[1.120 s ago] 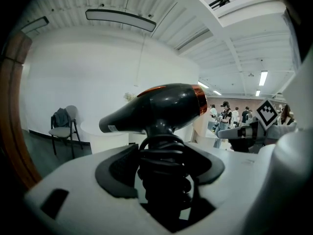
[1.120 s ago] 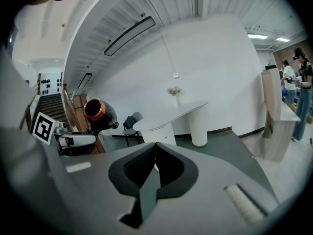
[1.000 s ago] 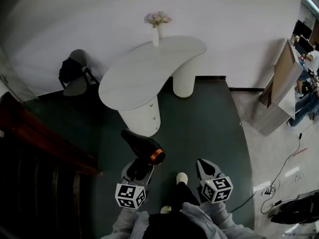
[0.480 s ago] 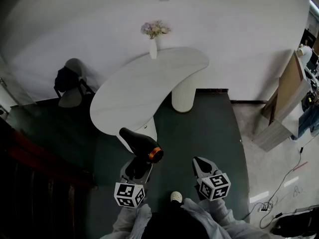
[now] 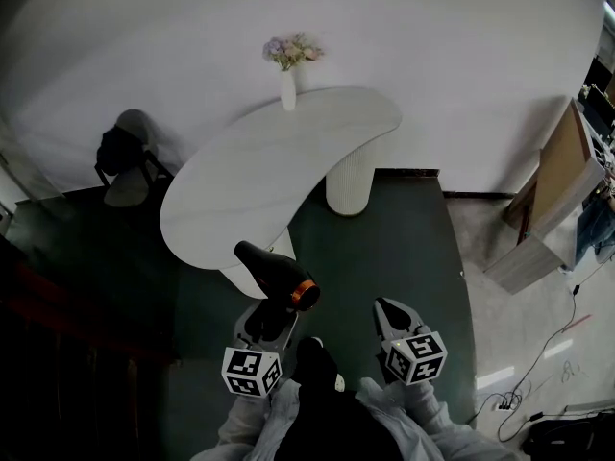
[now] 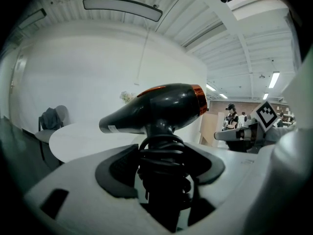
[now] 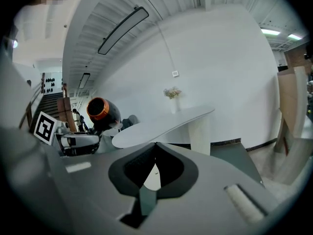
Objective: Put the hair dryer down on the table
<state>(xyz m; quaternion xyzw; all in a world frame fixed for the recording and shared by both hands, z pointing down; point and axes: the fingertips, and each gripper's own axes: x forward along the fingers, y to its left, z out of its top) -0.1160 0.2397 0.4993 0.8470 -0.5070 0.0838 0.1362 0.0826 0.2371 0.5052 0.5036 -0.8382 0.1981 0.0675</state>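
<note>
A black hair dryer [image 5: 279,275] with an orange ring at its rear is held upright by its handle, with my left gripper [image 5: 272,315] shut on it. In the left gripper view the jaws clamp the handle and its coiled cord [image 6: 164,155], and the dryer's body [image 6: 161,106] points left above them. The dryer hangs over the dark floor, just short of the near end of the white curved table [image 5: 269,161]. My right gripper [image 5: 389,307] is beside it to the right, shut and empty, its tips meeting [image 7: 155,145]. The dryer [image 7: 100,112] shows at its left.
A white vase of flowers [image 5: 288,75] stands at the table's far edge. A chair with a dark bag [image 5: 120,152] is at the left by the wall. A wooden cabinet [image 5: 543,200] and floor cables [image 5: 519,392] lie to the right. Dark stairs run along the left.
The table has drawn nearer and shifted left in the head view as the person steps forward. Both grippers keep their pose, the dryer still gripped in the left.
</note>
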